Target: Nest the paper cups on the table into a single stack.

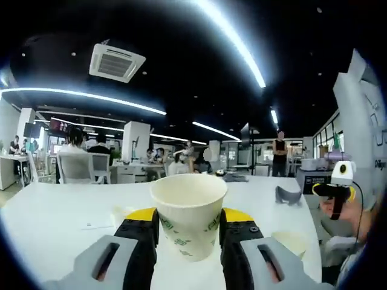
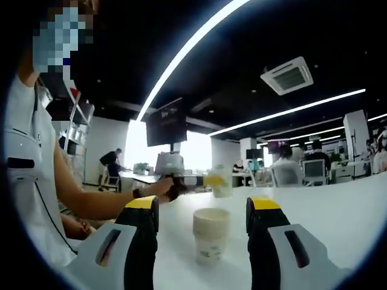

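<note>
Left gripper (image 1: 189,225) pinches an upright paper cup (image 1: 188,211) above the white table (image 1: 54,211), while right gripper (image 2: 202,212) stands spread around a cup stack (image 2: 211,235) resting on it.

A dark ceiling (image 1: 181,54) is crossed by long light strips (image 1: 233,36), with an air-conditioning vent (image 1: 116,62) set at upper left. Desks and white chairs (image 1: 75,167) are seen beyond the white bench (image 1: 54,211). A hanging screen (image 2: 165,122) is backed by bright windows (image 2: 193,151).
</note>
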